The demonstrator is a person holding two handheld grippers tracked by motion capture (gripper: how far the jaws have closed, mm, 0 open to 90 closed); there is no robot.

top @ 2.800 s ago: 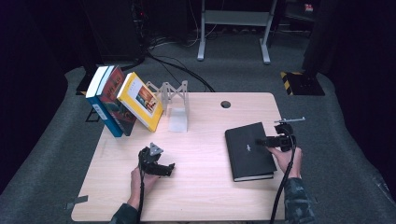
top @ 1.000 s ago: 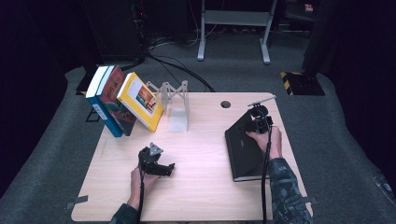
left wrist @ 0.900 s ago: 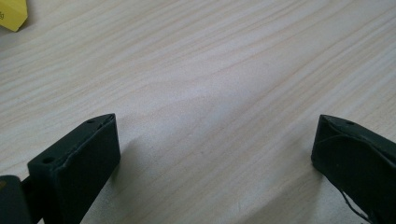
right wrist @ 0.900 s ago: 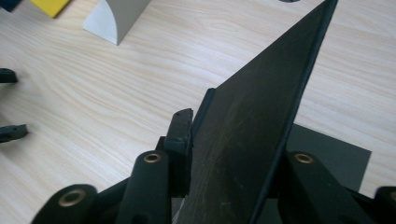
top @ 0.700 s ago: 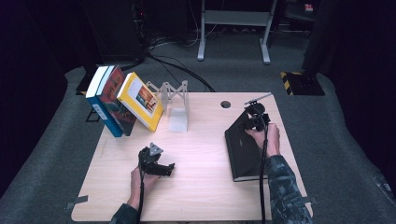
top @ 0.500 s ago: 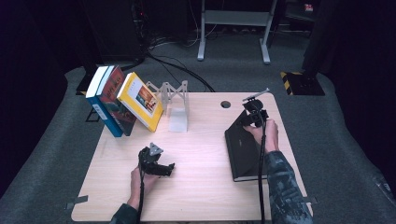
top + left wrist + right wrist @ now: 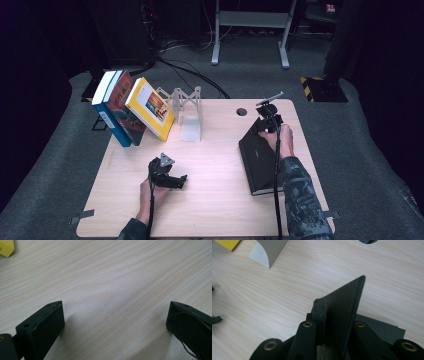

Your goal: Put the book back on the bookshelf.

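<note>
A black book (image 7: 260, 160) lies on the right side of the wooden table (image 7: 215, 210). My right gripper (image 7: 267, 120) is at the book's far end. In the right gripper view the jaws (image 7: 329, 312) have just been closing and are now shut on the thin black cover (image 7: 347, 300), which stands raised above a dark grey sheet (image 7: 382, 327). My left gripper (image 7: 177, 182) rests low over the table's near left part. In the left gripper view it (image 7: 115, 322) is open, with bare wood between its fingers.
Blue, red and yellow books (image 7: 150, 107) lean together at the far left against a grey stand (image 7: 187, 107). A round cable hole (image 7: 242, 112) lies near the far edge, just left of my right gripper. Cables and a metal frame sit on the floor beyond.
My right gripper moved from the book's right edge to its far end and closed on the cover, whose far corner now stands lifted. The left gripper stayed put.
</note>
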